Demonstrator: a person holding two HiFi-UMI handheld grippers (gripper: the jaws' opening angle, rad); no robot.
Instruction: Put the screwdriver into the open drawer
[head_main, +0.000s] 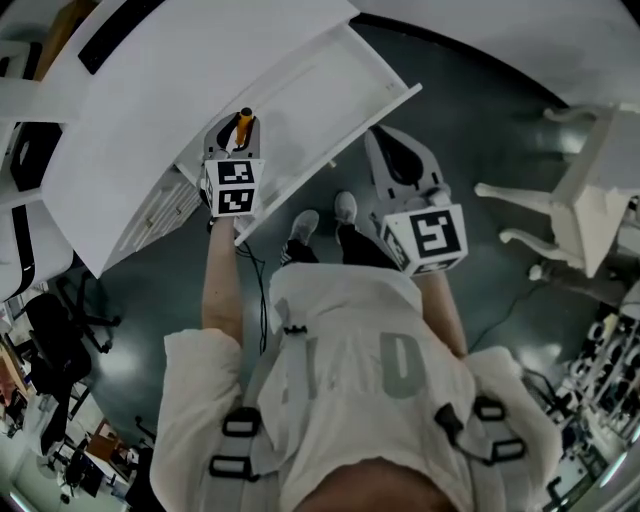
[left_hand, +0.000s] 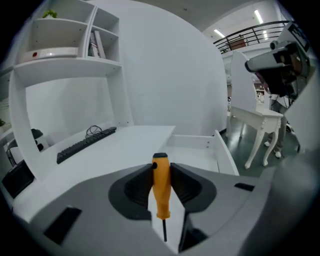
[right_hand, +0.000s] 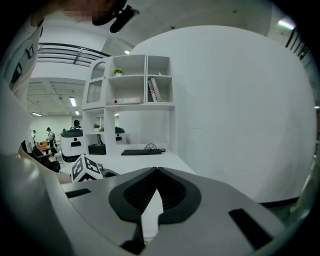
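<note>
Two grippers in view, one per hand; left gripper (left_hand: 161, 172) pinches the screwdriver (left_hand: 161, 186) by its orange handle, a pad pressing on each side; the black cap points away from the camera and the thin dark shaft points back toward it, so the tool runs along the jaws; same grip from the head view, left gripper (head_main: 240, 135) with the screwdriver (head_main: 243, 127) poking out beyond its tips. Open drawer (left_hand: 226, 156) lies ahead and to the right in the left gripper view, pulled out from the white table (left_hand: 120, 142), white inside; in the head view the drawer (head_main: 392, 100) juts from the table (head_main: 140, 110) and the left gripper sits over its near end; screwdriver not yet laid inside. Right gripper (right_hand: 156, 171) has its tips pressed together, nothing between them; in the head view the right gripper (head_main: 383, 140) hangs beside the drawer's front, over dark floor (head_main: 470, 120). Black keyboard (left_hand: 85, 144) rests on the table below a white shelf unit (left_hand: 65, 65).
</note>
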